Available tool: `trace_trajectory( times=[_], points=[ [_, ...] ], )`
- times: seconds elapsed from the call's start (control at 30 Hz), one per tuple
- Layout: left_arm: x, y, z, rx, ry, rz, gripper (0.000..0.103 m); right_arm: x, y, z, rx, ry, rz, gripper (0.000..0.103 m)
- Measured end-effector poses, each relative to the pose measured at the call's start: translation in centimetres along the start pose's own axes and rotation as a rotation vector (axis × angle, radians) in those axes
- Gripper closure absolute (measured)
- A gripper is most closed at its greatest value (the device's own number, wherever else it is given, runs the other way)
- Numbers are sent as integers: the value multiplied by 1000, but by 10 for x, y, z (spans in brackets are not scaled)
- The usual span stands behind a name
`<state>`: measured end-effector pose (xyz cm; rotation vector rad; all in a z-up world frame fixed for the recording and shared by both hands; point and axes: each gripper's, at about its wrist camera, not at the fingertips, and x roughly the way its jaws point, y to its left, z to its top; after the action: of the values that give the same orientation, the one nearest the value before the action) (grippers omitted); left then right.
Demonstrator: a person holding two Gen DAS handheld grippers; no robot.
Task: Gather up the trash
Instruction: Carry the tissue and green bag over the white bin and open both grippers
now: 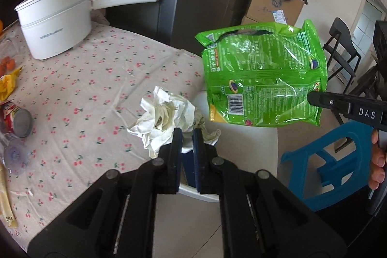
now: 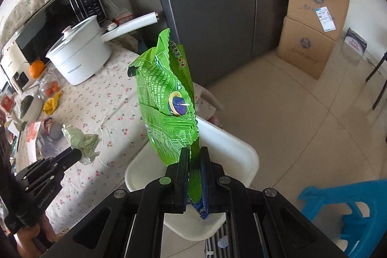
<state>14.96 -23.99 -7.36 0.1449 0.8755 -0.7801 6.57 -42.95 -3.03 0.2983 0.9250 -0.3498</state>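
My left gripper is shut on a crumpled white tissue wad and holds it over the edge of the cherry-print table. It also shows in the right wrist view. My right gripper is shut on an empty green snack bag that stands up from the jaws above a white bin. In the left wrist view the green bag hangs in the air to the right, pinched by the right gripper.
On the table stand a white electric pot, a small can, a yellow wrapper and oranges. A blue plastic stool stands on the tiled floor. Cardboard boxes and a grey fridge stand behind.
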Motion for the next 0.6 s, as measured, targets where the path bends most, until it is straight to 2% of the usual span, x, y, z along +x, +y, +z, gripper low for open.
trace_trajectory(
  times=[0.2, 0.47, 0.53, 0.6],
  points=[
    [41, -30, -11, 76, 76, -18, 93, 5, -21, -11, 15, 57, -56, 94],
    [70, -38, -23, 109, 123, -6, 92, 20, -30, -19, 12, 136, -100, 94],
    [73, -36, -25, 103, 134, -5, 79, 23, -29, -22, 5, 152, -107, 94],
    [72, -34, -24, 92, 127, 3, 59, 26, -28, -23, 0, 168, -110, 94]
  ],
)
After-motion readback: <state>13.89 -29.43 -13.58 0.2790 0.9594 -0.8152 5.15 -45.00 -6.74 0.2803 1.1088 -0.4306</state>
